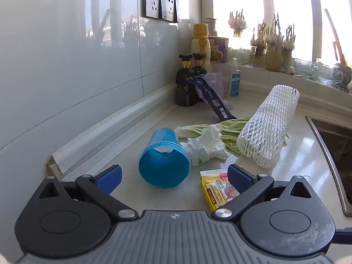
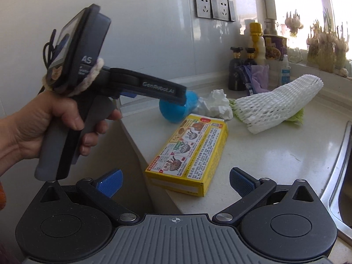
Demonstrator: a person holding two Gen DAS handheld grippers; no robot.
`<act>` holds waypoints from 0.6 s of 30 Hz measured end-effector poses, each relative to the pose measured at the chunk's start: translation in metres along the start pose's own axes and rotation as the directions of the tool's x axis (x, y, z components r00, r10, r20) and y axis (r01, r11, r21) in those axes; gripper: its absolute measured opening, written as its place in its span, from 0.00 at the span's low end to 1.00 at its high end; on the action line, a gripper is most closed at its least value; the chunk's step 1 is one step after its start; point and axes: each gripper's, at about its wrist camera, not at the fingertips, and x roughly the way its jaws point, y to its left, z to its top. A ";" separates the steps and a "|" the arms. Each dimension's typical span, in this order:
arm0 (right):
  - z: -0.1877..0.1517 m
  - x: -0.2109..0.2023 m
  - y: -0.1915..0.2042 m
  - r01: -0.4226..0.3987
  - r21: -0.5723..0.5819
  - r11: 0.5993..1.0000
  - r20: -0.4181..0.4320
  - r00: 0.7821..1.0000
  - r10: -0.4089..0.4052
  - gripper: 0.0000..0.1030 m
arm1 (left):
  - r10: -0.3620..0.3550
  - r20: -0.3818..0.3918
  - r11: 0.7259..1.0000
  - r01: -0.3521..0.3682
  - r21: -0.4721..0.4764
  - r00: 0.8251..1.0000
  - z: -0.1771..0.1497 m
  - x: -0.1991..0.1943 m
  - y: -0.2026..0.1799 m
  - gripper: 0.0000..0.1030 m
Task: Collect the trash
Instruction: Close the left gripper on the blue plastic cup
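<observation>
Trash lies on the pale countertop (image 1: 292,167). A blue plastic cup (image 1: 164,161) lies on its side just ahead of my open, empty left gripper (image 1: 173,176); the cup also shows in the right wrist view (image 2: 176,110). Beside it lie a crumpled white tissue (image 1: 206,146), a cabbage leaf (image 1: 228,132), a white foam fruit net (image 1: 269,127) and a dark blue wrapper (image 1: 214,98). A yellow box (image 2: 189,151) lies near the counter's front edge, ahead of my open, empty right gripper (image 2: 175,181). The box's corner shows by the left gripper's right finger (image 1: 215,189).
Two black bottles (image 1: 187,81), a yellow-capped bottle (image 1: 200,38), a small spray bottle (image 1: 234,79) and a purple bag (image 1: 214,79) stand at the back corner. A steel sink (image 1: 334,151) lies to the right. Garlic and jars line the window sill (image 1: 272,52). Wall sockets (image 1: 161,5) sit above.
</observation>
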 end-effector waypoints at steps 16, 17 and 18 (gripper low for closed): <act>0.001 0.012 -0.007 0.007 0.051 0.999 0.059 0.998 -0.010 0.69 | 0.098 -0.011 0.994 -0.099 -0.037 0.995 0.003 0.048 0.002 0.87; 0.002 0.011 -0.010 0.009 0.060 0.998 0.063 0.998 -0.013 0.60 | 0.108 -0.016 0.993 -0.108 -0.041 0.994 0.003 0.049 0.002 0.81; 0.002 0.009 -0.013 0.014 0.072 0.997 0.068 0.997 -0.018 0.54 | 0.122 -0.026 0.991 -0.123 -0.043 0.992 0.002 0.051 0.002 0.76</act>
